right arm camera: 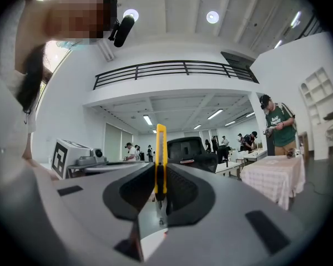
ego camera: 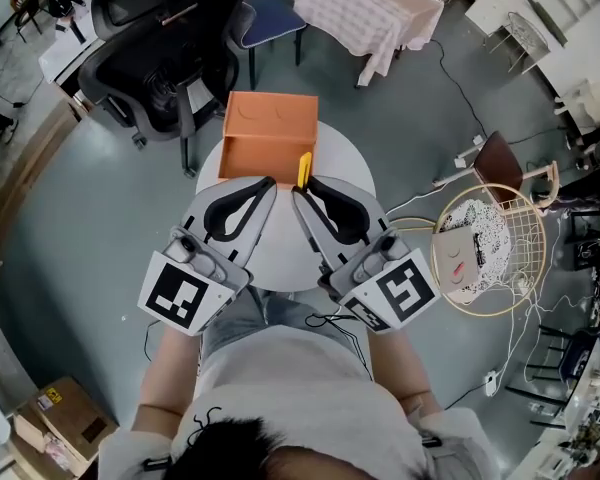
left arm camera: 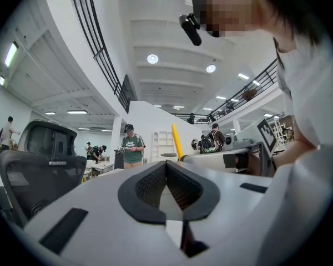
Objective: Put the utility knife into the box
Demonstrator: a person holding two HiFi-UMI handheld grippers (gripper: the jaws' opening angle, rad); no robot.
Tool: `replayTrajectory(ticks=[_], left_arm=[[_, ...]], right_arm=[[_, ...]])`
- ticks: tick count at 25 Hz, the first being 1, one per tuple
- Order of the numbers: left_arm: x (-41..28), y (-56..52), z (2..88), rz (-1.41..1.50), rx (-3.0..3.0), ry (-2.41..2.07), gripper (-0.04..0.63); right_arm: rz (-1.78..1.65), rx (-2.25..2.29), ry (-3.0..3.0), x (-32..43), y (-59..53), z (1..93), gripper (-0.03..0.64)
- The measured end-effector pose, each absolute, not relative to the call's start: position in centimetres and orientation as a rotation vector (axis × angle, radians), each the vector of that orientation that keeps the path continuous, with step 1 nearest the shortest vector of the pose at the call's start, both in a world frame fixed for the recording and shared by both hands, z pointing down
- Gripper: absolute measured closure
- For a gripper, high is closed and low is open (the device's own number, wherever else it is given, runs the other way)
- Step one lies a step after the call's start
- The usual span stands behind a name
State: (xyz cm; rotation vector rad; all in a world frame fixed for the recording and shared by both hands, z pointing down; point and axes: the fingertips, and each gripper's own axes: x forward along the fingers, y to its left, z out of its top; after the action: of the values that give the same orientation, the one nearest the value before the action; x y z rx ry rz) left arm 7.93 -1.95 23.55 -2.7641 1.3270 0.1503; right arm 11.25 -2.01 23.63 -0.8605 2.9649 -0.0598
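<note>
Head view, left to right. A black office chair [ego camera: 145, 73] is standing on the grey floor, beyond the table's left side. The left gripper [ego camera: 264, 188] is being held over the near part of the round white table [ego camera: 352, 160], its marker cube [ego camera: 185, 296] facing the camera; in the left gripper view, the left gripper [left arm camera: 166, 166] is showing its jaws pressed together with nothing between them. An orange box [ego camera: 270, 128] is sitting open-topped at the table's far edge, just beyond both sets of jaw tips. The yellow utility knife [ego camera: 304, 169] is sticking out past the tips of the right gripper [ego camera: 302, 192], its far end overlapping the box's near wall; whether it is touching the box cannot be told. In the right gripper view, the right gripper [right arm camera: 159, 173] is clamping the utility knife [right arm camera: 161, 157] edge-on between its dark pads [right arm camera: 180, 190], the handle rising upright above them. To the right, a round wire basket [ego camera: 528, 230] is resting on the floor, well apart from the table.
</note>
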Motion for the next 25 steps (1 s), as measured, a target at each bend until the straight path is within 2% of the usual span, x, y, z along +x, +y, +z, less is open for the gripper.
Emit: replayTrajectory(ticks=[25], left_arm=[[2.0,-11.0,25.4,0.083,-2.940,1.115,0.586]], right_arm=[[-0.129,-1.139,2.918,5.2,-10.8,25.2,0.546]])
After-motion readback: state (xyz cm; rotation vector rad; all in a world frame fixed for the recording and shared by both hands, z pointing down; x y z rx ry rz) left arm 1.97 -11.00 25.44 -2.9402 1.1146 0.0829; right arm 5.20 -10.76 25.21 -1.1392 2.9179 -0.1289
